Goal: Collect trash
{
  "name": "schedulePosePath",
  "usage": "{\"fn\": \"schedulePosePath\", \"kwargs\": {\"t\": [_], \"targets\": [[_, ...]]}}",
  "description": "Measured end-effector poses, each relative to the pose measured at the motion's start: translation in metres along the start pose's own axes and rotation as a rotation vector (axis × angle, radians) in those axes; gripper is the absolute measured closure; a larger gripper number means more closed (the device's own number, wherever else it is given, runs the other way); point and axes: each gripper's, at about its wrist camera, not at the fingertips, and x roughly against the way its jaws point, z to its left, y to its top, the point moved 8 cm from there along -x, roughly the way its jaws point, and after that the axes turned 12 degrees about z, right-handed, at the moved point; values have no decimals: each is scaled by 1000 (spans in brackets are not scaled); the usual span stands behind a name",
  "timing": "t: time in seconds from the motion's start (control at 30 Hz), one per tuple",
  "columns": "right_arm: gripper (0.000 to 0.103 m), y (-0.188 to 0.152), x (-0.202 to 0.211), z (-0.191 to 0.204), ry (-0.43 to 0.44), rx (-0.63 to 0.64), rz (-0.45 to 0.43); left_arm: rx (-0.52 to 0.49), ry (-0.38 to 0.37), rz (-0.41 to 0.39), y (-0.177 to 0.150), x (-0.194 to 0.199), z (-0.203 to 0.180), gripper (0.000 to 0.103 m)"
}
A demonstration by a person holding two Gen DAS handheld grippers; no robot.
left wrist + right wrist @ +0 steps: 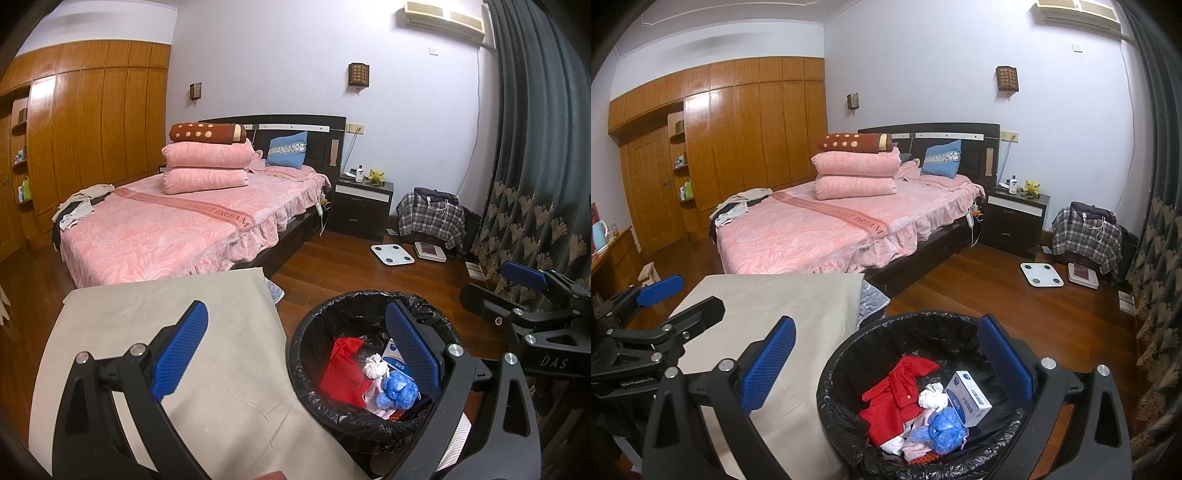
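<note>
A black-lined trash bin (pixel 314 325) (pixel 846 350) stands on the floor beside a table with a beige cloth (pixel 207 332) (pixel 798 306). Inside lie a red bag (pixel 343 373) (pixel 897 391), a white crumpled wad (pixel 375 365) (pixel 931 395), a blue crumpled plastic (pixel 399 391) (pixel 942 428) and a small white-blue box (pixel 967 395). My left gripper (pixel 295 354) is open and empty, above the bin's left rim. My right gripper (pixel 886 362) is open and empty over the bin; it also shows at the right of the left wrist view (pixel 524 280).
A pink bed (pixel 166 225) (pixel 831 229) stands beyond the table. A dark nightstand (pixel 362 206), a white scale (pixel 392 254), a plaid-covered stool (pixel 432 218) and a dark curtain (pixel 539 166) lie to the right on the wooden floor (pixel 351 266). Wardrobes (pixel 738 147) line the left wall.
</note>
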Motion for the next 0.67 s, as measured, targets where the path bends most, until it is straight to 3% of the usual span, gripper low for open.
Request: {"fn": "schedulePosePath", "kwargs": {"t": [0.67], "targets": [[6, 1, 0, 2, 1, 0, 3, 2, -2, 0, 0, 0, 1, 9]]}}
